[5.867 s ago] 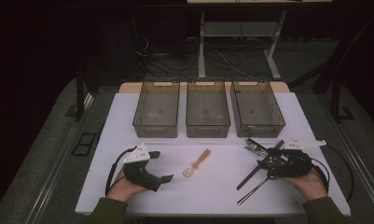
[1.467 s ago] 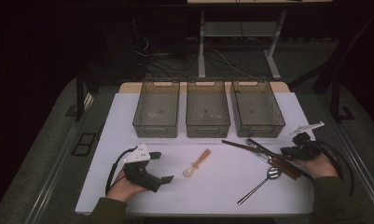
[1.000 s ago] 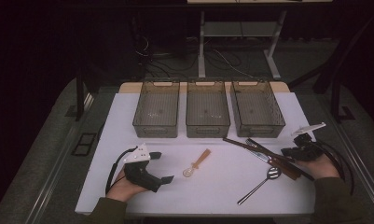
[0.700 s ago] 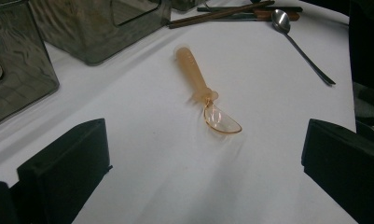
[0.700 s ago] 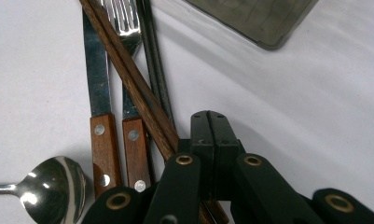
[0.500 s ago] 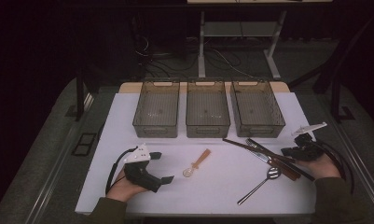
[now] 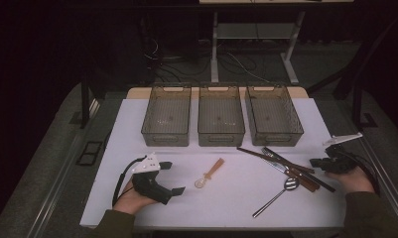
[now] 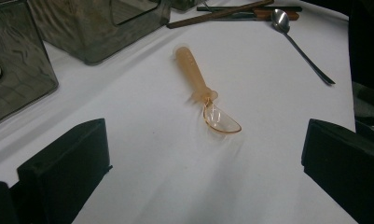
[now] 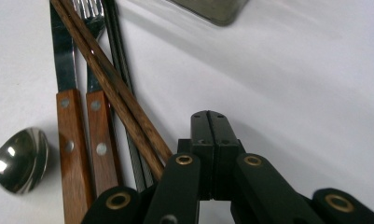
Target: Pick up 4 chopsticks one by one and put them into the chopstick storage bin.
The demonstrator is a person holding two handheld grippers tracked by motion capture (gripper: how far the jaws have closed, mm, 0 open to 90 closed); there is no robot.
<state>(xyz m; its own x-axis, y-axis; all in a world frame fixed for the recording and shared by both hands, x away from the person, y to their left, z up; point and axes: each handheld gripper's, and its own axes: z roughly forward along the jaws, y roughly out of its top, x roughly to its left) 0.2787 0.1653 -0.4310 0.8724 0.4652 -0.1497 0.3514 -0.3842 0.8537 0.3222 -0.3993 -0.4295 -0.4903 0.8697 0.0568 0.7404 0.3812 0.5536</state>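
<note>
Left gripper (image 7: 169,177) sits low on the white table sheet (image 7: 236,208) at my left, hand under it, jaws wide apart w/ nothing between them. In the left gripper view the translucent orange plastic spoon (image 8: 204,91) lies flat on the sheet ahead of the jaws, bowl end toward me, handle pointing away; not touched. In the high view that spoon (image 7: 210,173) is mid-table, just right of the left gripper. Right gripper (image 7: 316,162) is at the right edge of the sheet, jaws pressed fully together, nothing pinched; right gripper view shows the two black tips meeting flat on each other (image 9: 208,122). Just beside its tips is the cutlery bunch: pair of brown wooden chopsticks (image 9: 111,88) lying diagonally across a wood-handled steel fork (image 9: 99,140), next to a wood-handled steel knife (image 9: 69,126), plus thin dark chopsticks (image 9: 124,79) under them. Chopstick ends run close to the closed jaws; can't tell if touching. Shiny steel spoon (image 7: 278,193) lies near, bowl by the knife handle. Three clear grey plastic bins (image 7: 220,116) in a row at the far side, well apart from both grippers.
</note>
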